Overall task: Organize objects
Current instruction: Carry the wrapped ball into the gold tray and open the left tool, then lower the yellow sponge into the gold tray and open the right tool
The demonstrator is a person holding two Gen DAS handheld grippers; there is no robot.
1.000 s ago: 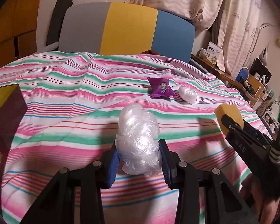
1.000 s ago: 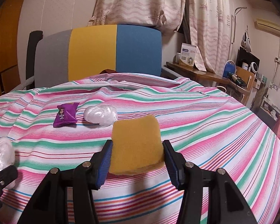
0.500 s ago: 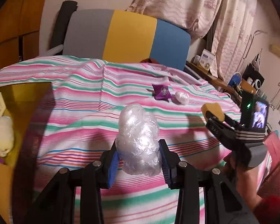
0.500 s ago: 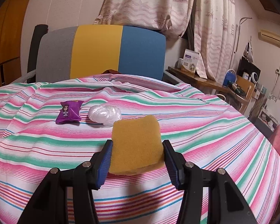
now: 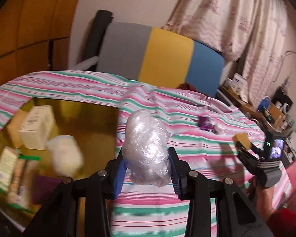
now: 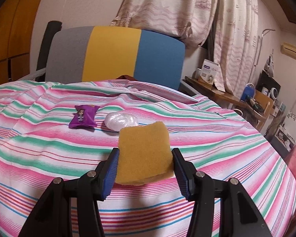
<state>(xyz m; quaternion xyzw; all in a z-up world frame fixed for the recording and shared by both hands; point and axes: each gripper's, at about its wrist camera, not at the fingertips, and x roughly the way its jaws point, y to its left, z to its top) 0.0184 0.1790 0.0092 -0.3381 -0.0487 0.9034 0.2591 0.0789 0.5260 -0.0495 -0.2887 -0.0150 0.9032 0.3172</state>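
My left gripper point(image 5: 147, 163) is shut on a crumpled ball of clear plastic wrap point(image 5: 146, 148), held above the striped cloth just right of a yellow bin point(image 5: 88, 122). Inside the bin lie a cream box point(image 5: 37, 126), a pale fluffy ball point(image 5: 66, 157) and packets. My right gripper point(image 6: 145, 165) is shut on a yellow sponge point(image 6: 144, 152) over the bed. Ahead of it on the cloth lie a purple snack packet point(image 6: 83, 116) and a second white plastic ball point(image 6: 120, 121). In the left wrist view the right gripper point(image 5: 244, 148) shows at the right edge with the sponge point(image 5: 241, 139).
A pink, green and white striped cloth point(image 6: 207, 138) covers the bed. Behind it stands a grey, yellow and blue headboard point(image 6: 112, 53). Cluttered shelves point(image 6: 246, 96) and curtains point(image 6: 187, 9) fill the right side. A person's hand and red sleeve point(image 5: 276, 215) hold the right gripper.
My left gripper has swung left and risen with the plastic wrap, bringing the yellow bin and its contents into view. The right gripper has stayed in place, still holding the sponge.
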